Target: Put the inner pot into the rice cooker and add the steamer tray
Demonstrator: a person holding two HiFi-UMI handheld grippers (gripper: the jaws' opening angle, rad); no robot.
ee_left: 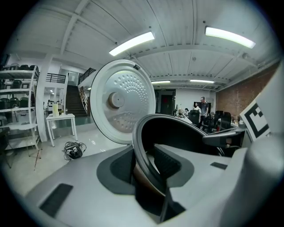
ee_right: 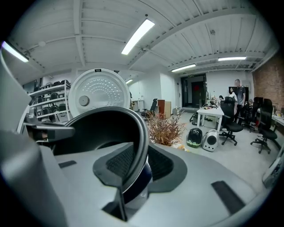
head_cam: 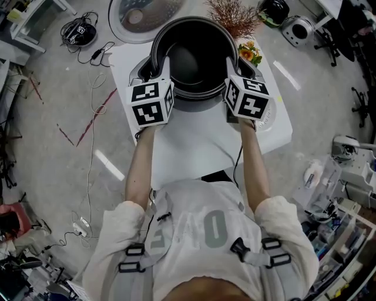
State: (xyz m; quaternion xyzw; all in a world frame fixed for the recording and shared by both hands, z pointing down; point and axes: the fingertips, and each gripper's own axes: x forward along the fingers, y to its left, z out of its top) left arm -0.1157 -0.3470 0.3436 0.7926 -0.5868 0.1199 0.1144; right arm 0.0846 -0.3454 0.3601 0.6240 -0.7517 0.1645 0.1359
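The left tool [head_cam: 164, 68] pinches the left side of the inner pot's rim. In the left gripper view the dark rim runs between the ribbed pads of that tool [ee_left: 148, 167], one pad inside the pot and one outside. The right tool [head_cam: 232, 67] pinches the rim on the opposite, right side. The right gripper view shows the same grip, with the rim caught between the mesh-textured pads of that tool [ee_right: 133, 163]. Each tool's marker cube sits on its near end, and behind the cubes the person's bare forearms reach in from the near side.

The inner pot [head_cam: 194, 56] [ee_left: 182, 133] [ee_right: 100, 128] is black and empty, and is held level between the two tools. It hangs over the opening of the rice cooker [head_cam: 197, 104], whose grey collar shows just beneath the pot's near wall. Whether the pot is fully seated I cannot tell.

The cooker's round lid [head_cam: 141, 16] [ee_left: 120, 101] [ee_right: 98, 92] stands open on the far side, its dimpled inner face turned toward the pot. The cooker stands on a white desk [head_cam: 276, 132]. At the desk's far right is a dried brown plant [head_cam: 235, 17] [ee_right: 163, 128], with orange and yellow flowers [head_cam: 249, 54] just near of it.

On the floor to the far left lies a coiled black cable bundle [head_cam: 79, 30] [ee_left: 73, 150].
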